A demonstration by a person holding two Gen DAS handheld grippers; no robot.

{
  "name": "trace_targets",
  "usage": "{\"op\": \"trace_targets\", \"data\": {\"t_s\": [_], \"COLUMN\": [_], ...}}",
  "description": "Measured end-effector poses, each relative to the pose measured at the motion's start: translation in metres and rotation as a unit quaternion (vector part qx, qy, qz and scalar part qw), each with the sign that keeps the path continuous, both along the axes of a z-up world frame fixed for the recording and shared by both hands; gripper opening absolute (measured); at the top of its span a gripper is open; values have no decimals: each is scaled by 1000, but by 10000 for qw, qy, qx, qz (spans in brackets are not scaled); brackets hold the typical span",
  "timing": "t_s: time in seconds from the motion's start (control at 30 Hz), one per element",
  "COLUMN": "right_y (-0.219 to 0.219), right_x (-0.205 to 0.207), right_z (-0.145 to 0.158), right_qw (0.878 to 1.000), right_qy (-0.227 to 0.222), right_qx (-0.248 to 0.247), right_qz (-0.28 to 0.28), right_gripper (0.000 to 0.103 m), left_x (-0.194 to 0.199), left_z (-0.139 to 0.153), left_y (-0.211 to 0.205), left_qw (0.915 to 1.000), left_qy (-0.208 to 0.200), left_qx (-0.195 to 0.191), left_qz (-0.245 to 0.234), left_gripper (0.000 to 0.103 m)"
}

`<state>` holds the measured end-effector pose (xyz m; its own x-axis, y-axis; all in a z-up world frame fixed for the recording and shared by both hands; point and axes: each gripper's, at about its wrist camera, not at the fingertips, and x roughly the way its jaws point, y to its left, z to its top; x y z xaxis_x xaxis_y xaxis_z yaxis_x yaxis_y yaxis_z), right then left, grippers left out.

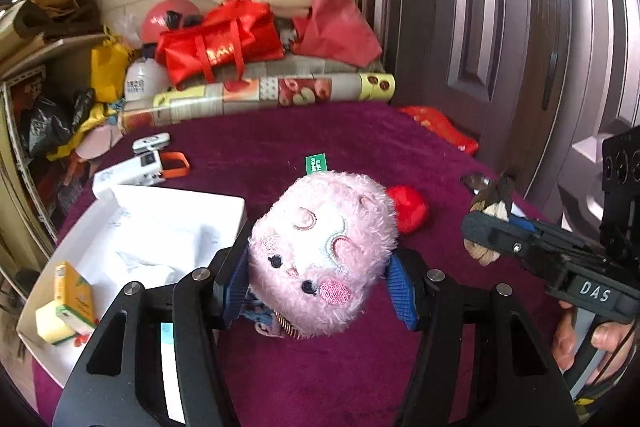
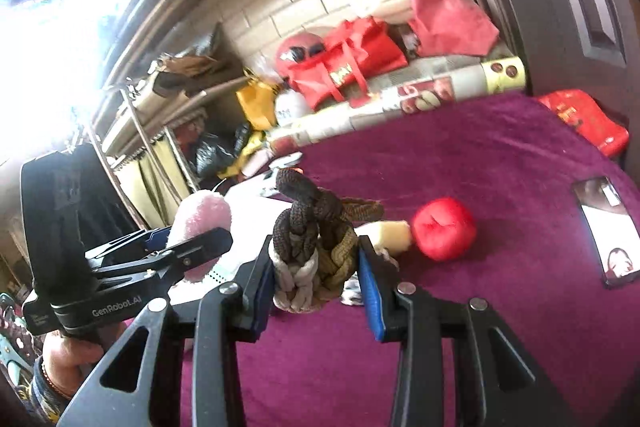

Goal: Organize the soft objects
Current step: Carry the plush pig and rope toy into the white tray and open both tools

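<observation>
My left gripper point(image 1: 318, 277) is shut on a pink plush toy point(image 1: 320, 251) with an embroidered face, held above the purple cloth point(image 1: 320, 379). It also shows at the left of the right wrist view point(image 2: 200, 223). My right gripper point(image 2: 316, 267) is shut on a braided rope toy point(image 2: 312, 247) of brown, olive and white cord. The rope toy shows at the right of the left wrist view point(image 1: 490, 211). A red soft ball point(image 2: 444, 233) lies on the cloth, also in the left wrist view point(image 1: 410, 213). A pale yellow sponge piece point(image 2: 394, 235) lies next to it.
A white tray point(image 1: 132, 227) with small yellow boxes point(image 1: 68, 303) sits left of the plush. A phone point(image 2: 608, 227) lies on the cloth at right. A red packet point(image 2: 580, 119), a patterned roll point(image 1: 260, 95), red bags point(image 1: 220, 43) and a dark door point(image 1: 500, 27) stand behind.
</observation>
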<state>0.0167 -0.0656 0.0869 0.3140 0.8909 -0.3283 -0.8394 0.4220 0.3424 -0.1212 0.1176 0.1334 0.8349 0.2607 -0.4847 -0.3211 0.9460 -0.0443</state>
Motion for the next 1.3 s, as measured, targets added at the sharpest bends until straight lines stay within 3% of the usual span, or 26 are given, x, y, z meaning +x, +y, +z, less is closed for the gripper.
{"op": "trace_targets", "data": {"t_s": [1.3], "right_y": [35], "right_x": [-40], "right_z": [20], "right_qw": [9991], "right_qy": [-253], "right_qx": [-152], "right_qz": [316], "right_gripper": [38], "left_x": [-95], "left_z": [20], "left_y": [46], "left_qw": [9935], "left_qy": [-793], "left_qx": [-252], "left_qz": [775], "left_gripper": [60]}}
